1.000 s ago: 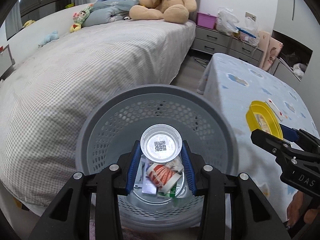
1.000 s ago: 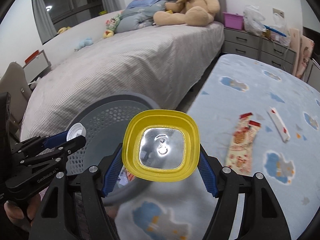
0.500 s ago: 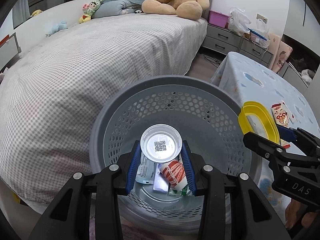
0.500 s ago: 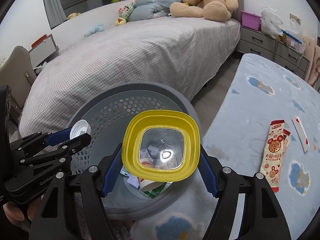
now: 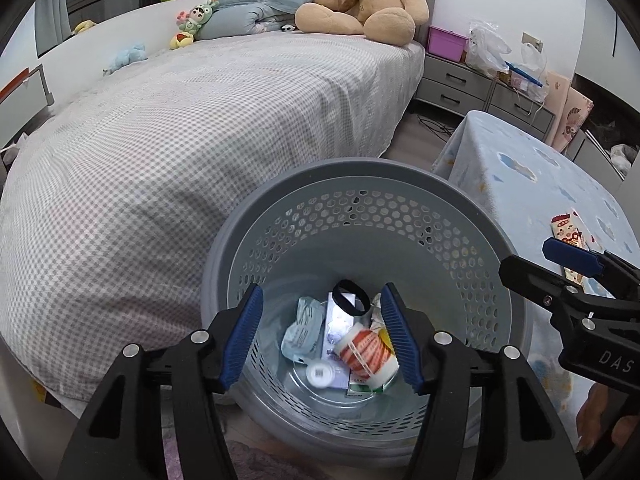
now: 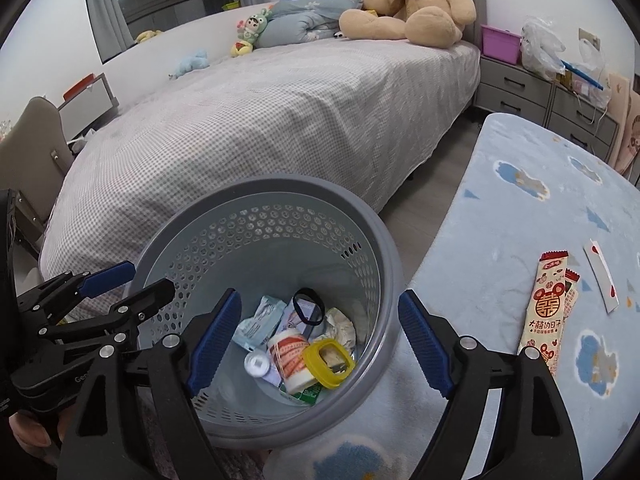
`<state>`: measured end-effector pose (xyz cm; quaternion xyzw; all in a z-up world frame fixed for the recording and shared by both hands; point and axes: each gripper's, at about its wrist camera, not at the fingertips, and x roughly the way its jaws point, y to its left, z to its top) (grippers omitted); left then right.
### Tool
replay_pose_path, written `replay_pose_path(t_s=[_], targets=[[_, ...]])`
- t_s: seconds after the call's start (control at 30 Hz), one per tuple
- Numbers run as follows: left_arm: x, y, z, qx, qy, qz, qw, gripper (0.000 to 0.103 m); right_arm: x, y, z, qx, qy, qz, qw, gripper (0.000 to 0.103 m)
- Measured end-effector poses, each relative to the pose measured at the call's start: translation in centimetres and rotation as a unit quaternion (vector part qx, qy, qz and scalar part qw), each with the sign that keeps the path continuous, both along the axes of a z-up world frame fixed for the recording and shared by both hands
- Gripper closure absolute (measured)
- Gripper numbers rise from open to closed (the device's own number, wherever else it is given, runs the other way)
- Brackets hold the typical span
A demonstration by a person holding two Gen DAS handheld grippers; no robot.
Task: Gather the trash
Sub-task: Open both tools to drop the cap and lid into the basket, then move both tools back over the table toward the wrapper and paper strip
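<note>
Left gripper (image 5: pixel 322 334) above grey perforated basket (image 5: pixel 484 216) — jaws apart, just been opening, nothing between pads. Right gripper (image 6: pixel 320 344) likewise over basket, jaws spread wide, just been opening, empty. Round white lid (image 6: pixel 257 364) lying flat on basket bottom; yellow square lid (image 6: pixel 329 362) tilted against red-and-white cup (image 6: pixel 290 354), also at bottom. Alongside in basket: black band (image 6: pixel 308 306), pale blue crumpled wrapper (image 6: pixel 258 322), crumpled white paper (image 6: pixel 340 326). Outside basket, to its right on blue cloud-print cloth (image 6: pixel 520 208) — two red snack wrappers (image 6: pixel 546 312), small white strip (image 6: pixel 600 276), all well apart from basket. Behind basket: checked bed (image 6: pixel 280 120), teddy bear (image 6: pixel 416 8) at its head.
</note>
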<state>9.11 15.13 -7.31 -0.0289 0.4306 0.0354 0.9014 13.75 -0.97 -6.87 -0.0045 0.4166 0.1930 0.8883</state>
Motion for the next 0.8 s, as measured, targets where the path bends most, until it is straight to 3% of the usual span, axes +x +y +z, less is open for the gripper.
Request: replay_pose_path(t_s=[0.8], targets=[[-1.8,-0.6,1.1,0.006,-0.011,0.01,0.9999,0.037,-1.6,-0.3,0.5,0.005,-0.001,-0.001,1.0,0.024]])
